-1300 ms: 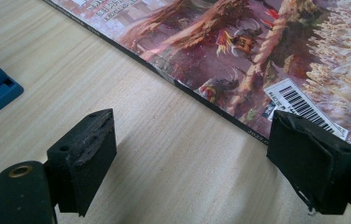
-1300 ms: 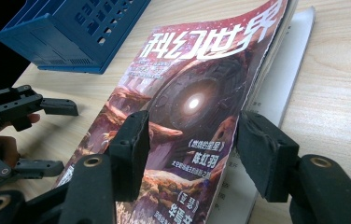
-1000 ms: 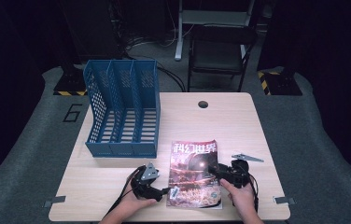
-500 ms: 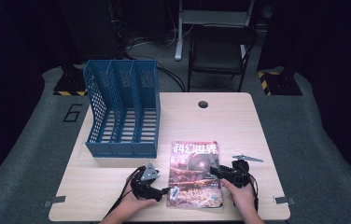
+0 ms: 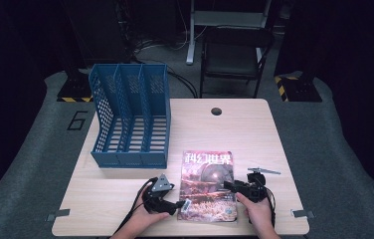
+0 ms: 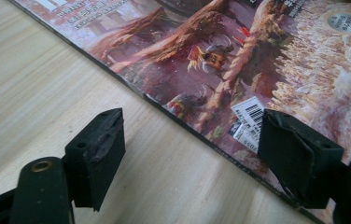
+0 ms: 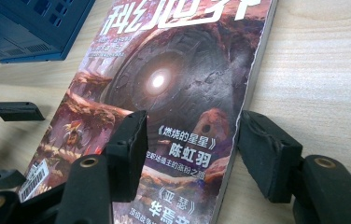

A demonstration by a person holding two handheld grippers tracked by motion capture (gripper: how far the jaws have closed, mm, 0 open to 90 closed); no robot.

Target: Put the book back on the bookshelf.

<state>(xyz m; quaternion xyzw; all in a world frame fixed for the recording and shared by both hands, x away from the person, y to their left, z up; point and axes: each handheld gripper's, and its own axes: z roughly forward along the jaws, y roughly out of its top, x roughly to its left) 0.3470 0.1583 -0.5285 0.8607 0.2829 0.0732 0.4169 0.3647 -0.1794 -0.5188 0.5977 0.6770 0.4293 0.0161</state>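
A magazine (image 5: 207, 185) with a reddish science-fiction cover lies flat near the table's front edge. My left gripper (image 5: 179, 204) is at its lower left corner. In the left gripper view the gripper (image 6: 192, 158) is open and its jaws have just been closing. One jaw is over bare wood and the other over the barcode corner of the magazine (image 6: 239, 60), so the spine edge lies between them. My right gripper (image 5: 229, 186) is at the right edge. It (image 7: 197, 158) is open too, straddling that edge of the magazine (image 7: 173, 79).
A blue three-slot file rack (image 5: 130, 119) stands on the left half of the wooden table (image 5: 244, 129), behind the magazine. A cable hole (image 5: 216, 111) is near the far edge. A dark chair (image 5: 234, 55) stands beyond the table.
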